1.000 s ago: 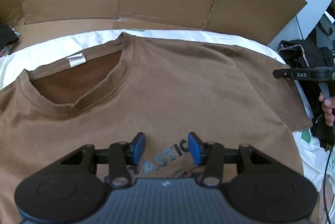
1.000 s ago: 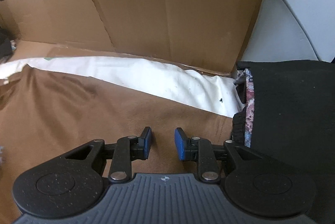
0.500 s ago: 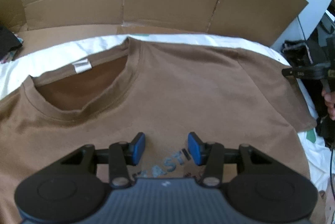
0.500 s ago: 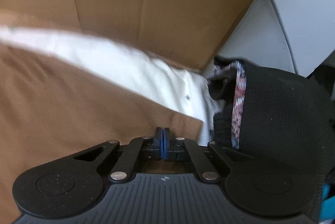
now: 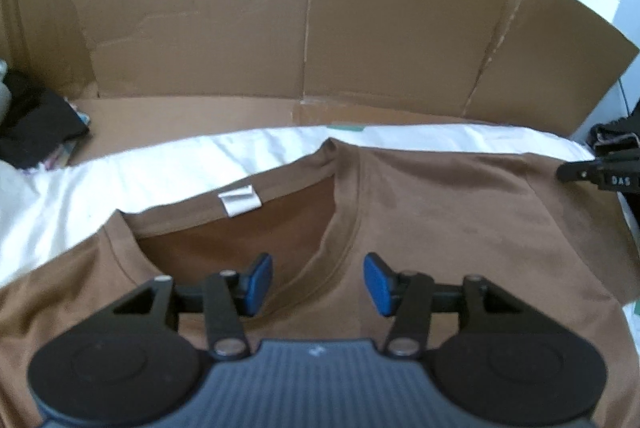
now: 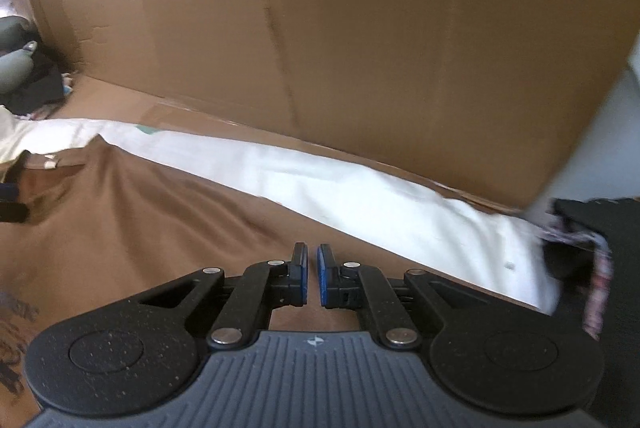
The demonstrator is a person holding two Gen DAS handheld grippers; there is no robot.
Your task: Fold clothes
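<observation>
Flat on white sheet (image 5: 120,180), brown T-shirt (image 5: 440,212), white neck label, left jaws opening, right jaws nearly closed, both empty.

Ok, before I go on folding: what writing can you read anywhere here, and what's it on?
"DAS": white letters on the side of the right tool, whose jaws are opening with nothing seen between them.
Dark print on the brown T-shirt: too blurred and cut off to read.
White neck label: nothing legible.
</observation>
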